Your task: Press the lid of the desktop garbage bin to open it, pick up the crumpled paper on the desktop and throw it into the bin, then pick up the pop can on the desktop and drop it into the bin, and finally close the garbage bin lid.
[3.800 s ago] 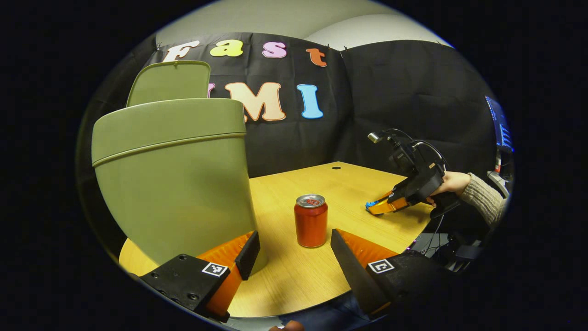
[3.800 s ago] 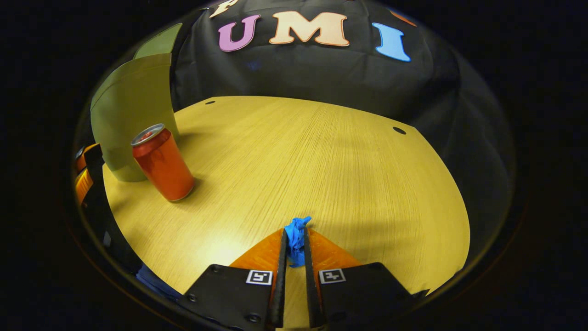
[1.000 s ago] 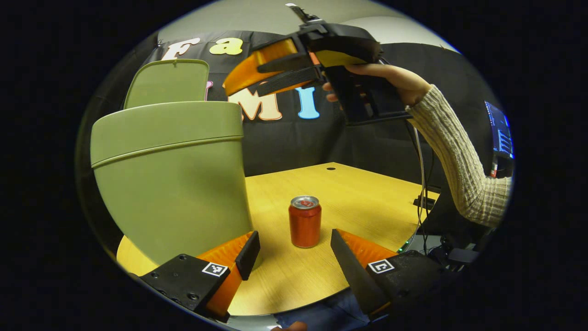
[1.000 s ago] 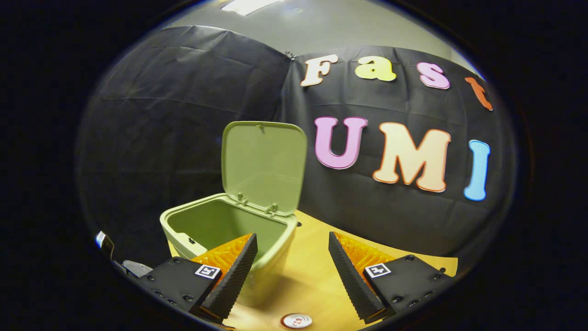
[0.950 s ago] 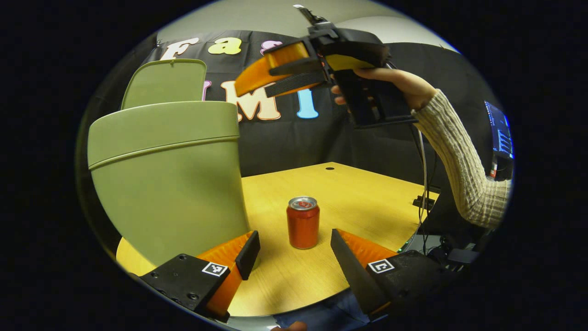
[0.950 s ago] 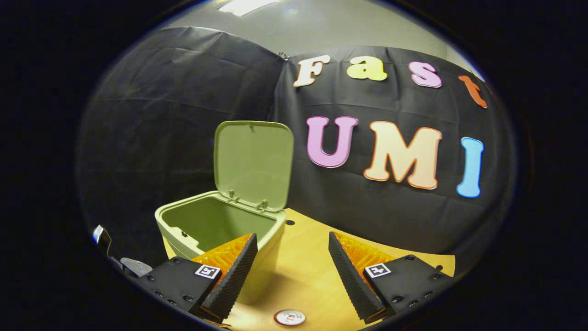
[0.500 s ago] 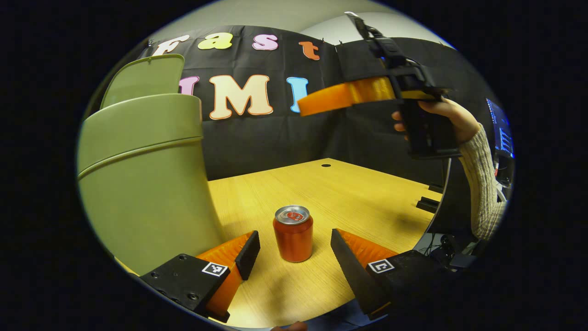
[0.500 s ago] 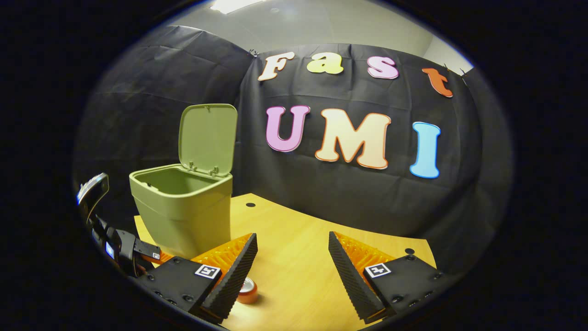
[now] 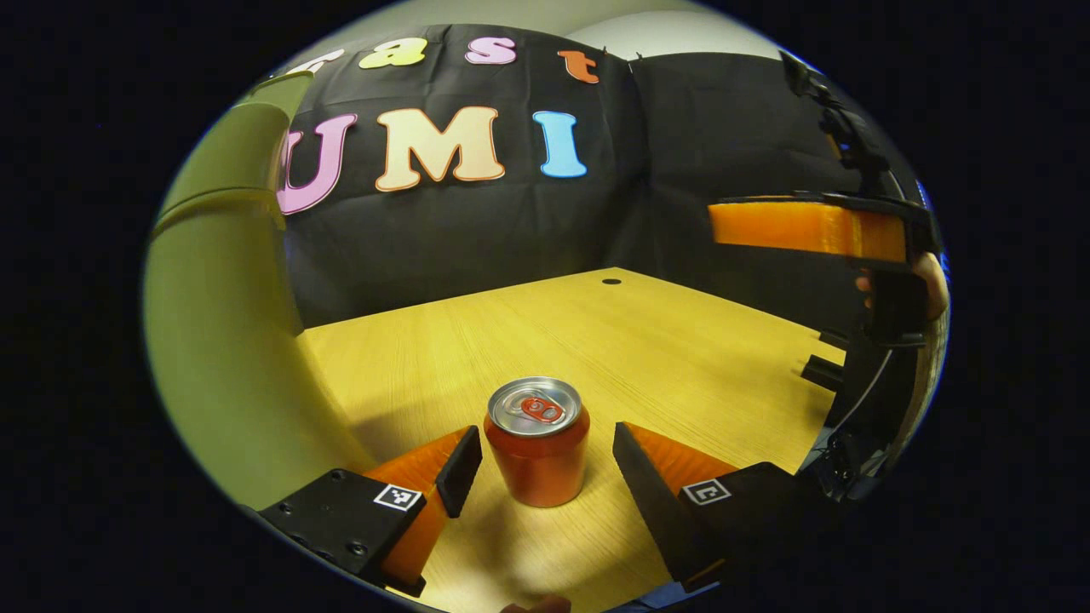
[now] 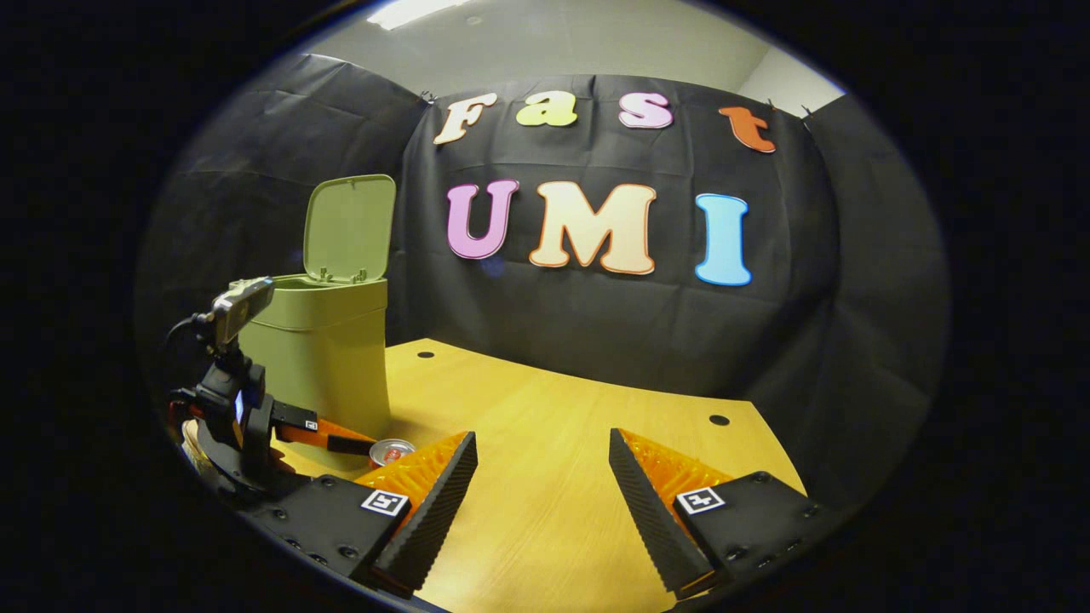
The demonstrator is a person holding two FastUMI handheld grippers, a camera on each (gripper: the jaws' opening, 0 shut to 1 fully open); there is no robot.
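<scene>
A red pop can [image 9: 536, 447] stands upright on the wooden table [image 9: 664, 340], in the gap at the tips of my left gripper [image 9: 545, 460], which is open with space on both sides of the can. The green bin [image 9: 221, 358] rises close on the left. In the right gripper view the bin [image 10: 332, 349] has its lid [image 10: 349, 226] standing upright, and the can's top [image 10: 390, 451] peeks out beside the left gripper [image 10: 362, 444]. My right gripper [image 10: 542, 477] is open and holds nothing, above the table.
The right gripper [image 9: 732, 226] hovers high at the right in the left gripper view, held by a hand [image 9: 928, 281]. Black cloth walls close the back and sides. Two small round holes [image 10: 719, 420] mark the table's far part.
The right gripper, which held blue crumpled paper, now stands open without it and has drawn back right from over the bin. The left gripper has moved forward, bringing the can between its fingertips.
</scene>
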